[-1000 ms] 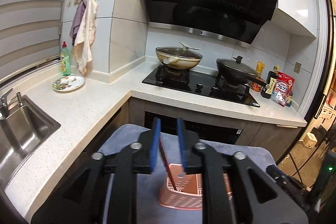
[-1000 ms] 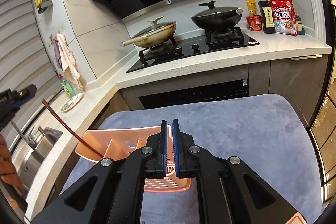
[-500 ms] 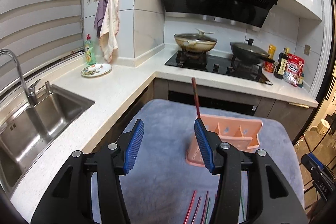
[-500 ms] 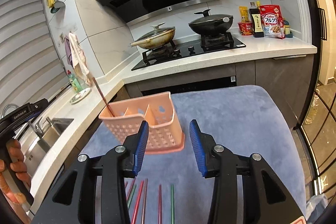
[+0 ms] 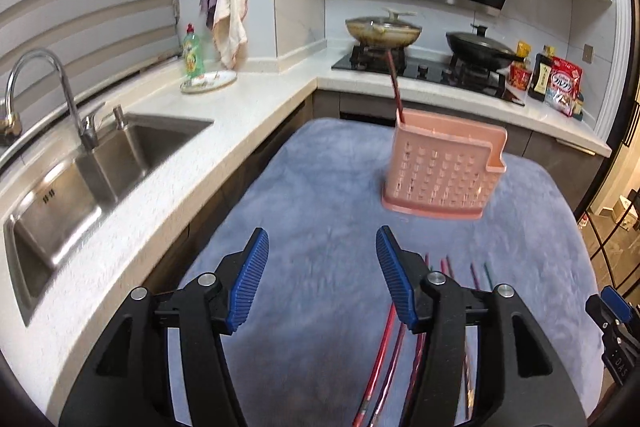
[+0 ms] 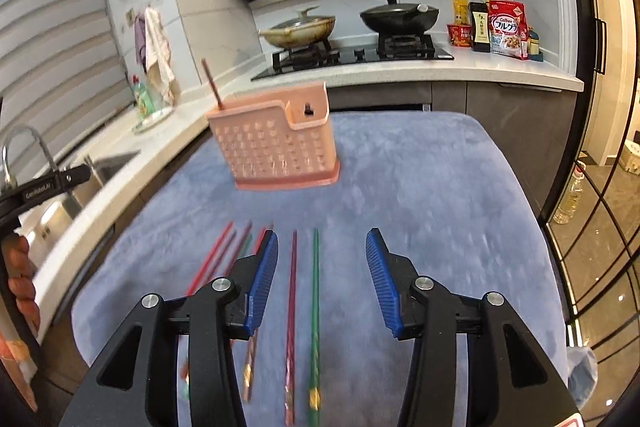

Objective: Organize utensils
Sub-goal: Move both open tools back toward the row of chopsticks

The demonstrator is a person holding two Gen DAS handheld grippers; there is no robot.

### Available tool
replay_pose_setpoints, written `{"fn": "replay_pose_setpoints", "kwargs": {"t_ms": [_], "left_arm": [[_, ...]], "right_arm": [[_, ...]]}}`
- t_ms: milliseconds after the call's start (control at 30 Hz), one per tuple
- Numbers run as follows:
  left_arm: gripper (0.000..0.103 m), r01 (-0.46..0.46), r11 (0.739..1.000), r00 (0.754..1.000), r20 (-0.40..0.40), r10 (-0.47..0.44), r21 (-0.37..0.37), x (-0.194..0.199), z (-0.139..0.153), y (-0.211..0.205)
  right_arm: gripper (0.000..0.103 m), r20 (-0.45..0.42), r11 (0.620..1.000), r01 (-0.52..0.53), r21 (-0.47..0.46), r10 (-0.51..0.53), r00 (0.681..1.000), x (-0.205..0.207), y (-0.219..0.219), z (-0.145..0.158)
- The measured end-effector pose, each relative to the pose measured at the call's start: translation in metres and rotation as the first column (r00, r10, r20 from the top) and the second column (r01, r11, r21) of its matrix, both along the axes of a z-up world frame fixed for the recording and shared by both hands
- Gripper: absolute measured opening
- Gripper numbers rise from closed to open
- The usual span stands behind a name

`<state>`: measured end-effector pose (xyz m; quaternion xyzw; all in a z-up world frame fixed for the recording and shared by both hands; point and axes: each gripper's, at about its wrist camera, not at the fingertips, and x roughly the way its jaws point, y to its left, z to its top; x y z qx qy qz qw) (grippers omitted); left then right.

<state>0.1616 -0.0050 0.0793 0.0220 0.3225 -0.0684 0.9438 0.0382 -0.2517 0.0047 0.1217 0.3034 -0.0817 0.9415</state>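
Observation:
A pink perforated utensil holder (image 5: 442, 171) stands on the blue-grey mat (image 5: 320, 195); it also shows in the right wrist view (image 6: 280, 147). One dark red chopstick (image 5: 395, 85) stands in its left end, also in the right wrist view (image 6: 212, 83). Several loose chopsticks, red, purple and green, lie on the mat near me (image 6: 294, 291) (image 5: 384, 355). My left gripper (image 5: 322, 275) is open and empty above the mat, left of the loose chopsticks. My right gripper (image 6: 320, 277) is open and empty, low over a green chopstick (image 6: 315, 303).
A steel sink (image 5: 80, 183) with a tap sits left along the white counter (image 5: 224, 115). A stove with two pans (image 6: 352, 23) is behind the mat. Bottles and a cereal bag (image 6: 506, 29) stand at the right. The mat's right edge drops to the floor.
Both grippers opened and pulled back from the holder toward the near edge of the mat. The chopstick that my left gripper held now stands in the holder. The loose chopsticks came into view.

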Motion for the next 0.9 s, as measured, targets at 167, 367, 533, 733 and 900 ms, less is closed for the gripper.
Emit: {"fn": "replay_pose_setpoints", "kwargs": {"t_ms": [167,367,533,733,900], "left_arm": [[0.053,-0.007,1.0,0.998,-0.07,0.006,-0.003,-0.016,-0.034,0.011],[0.053,-0.006,1.0,0.993,-0.115,0.005,-0.005,-0.032,-0.059,0.018],[0.053,0.008,1.0,0.988,-0.153,-0.007,0.009,-0.041,-0.078,0.019],[0.053,0.021,1.0,0.982,-0.186,-0.018,0.015,-0.049,-0.095,0.019],[0.053,0.033,0.999,0.977,-0.21,-0.029,0.015,-0.052,-0.105,0.018]], "right_arm": [[0.045,-0.066,1.0,-0.002,0.009,0.003,0.998,-0.017,0.01,-0.028],[0.045,-0.13,1.0,-0.011,-0.008,0.009,0.991,-0.027,0.02,-0.056],[0.045,-0.169,1.0,-0.015,0.017,0.017,0.985,-0.03,0.023,-0.072],[0.033,-0.203,0.999,-0.03,0.019,0.034,0.979,-0.03,0.029,-0.088],[0.024,-0.226,0.999,-0.04,0.025,0.044,0.973,-0.027,0.031,-0.097]]}}
